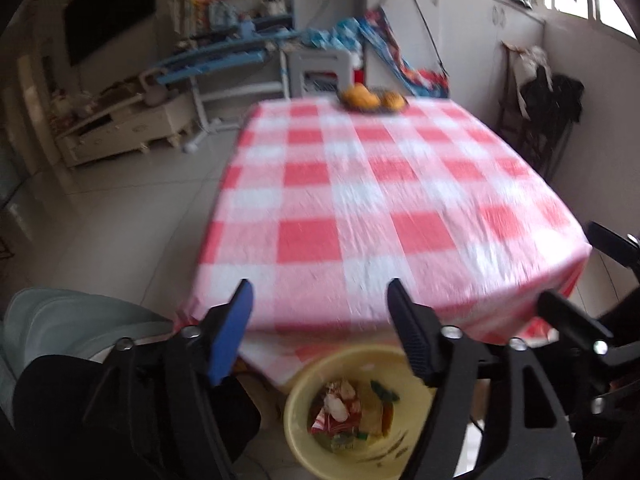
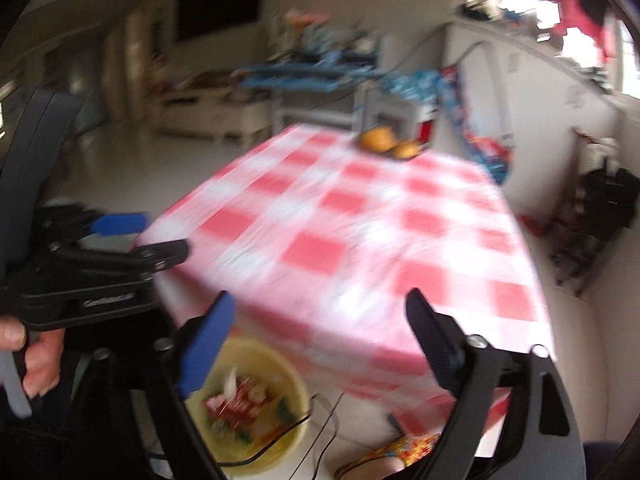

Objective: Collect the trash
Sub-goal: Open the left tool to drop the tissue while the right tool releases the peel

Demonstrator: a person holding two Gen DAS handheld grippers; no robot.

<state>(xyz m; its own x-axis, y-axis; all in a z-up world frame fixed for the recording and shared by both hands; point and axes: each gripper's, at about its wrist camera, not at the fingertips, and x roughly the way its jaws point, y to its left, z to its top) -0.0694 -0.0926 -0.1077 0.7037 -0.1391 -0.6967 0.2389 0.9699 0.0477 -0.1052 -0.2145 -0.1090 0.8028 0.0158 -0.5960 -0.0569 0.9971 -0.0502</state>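
Left wrist view: left gripper (image 1: 320, 292) jaws spread wide, nothing between them, over the near edge of the checked tablecloth (image 1: 360, 184). Yellow bin (image 1: 298, 408) on the floor below, trash (image 1: 348, 412) inside.

Right wrist view, blurred: right gripper (image 2: 320, 304) jaws wide apart, empty. Bin lower left, beside the table.

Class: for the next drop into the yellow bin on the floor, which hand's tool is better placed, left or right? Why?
Probably left. The left tool, open and empty, frames the bin between its fingers in its own view; from the right tool, also open, the bin sits off to one side.
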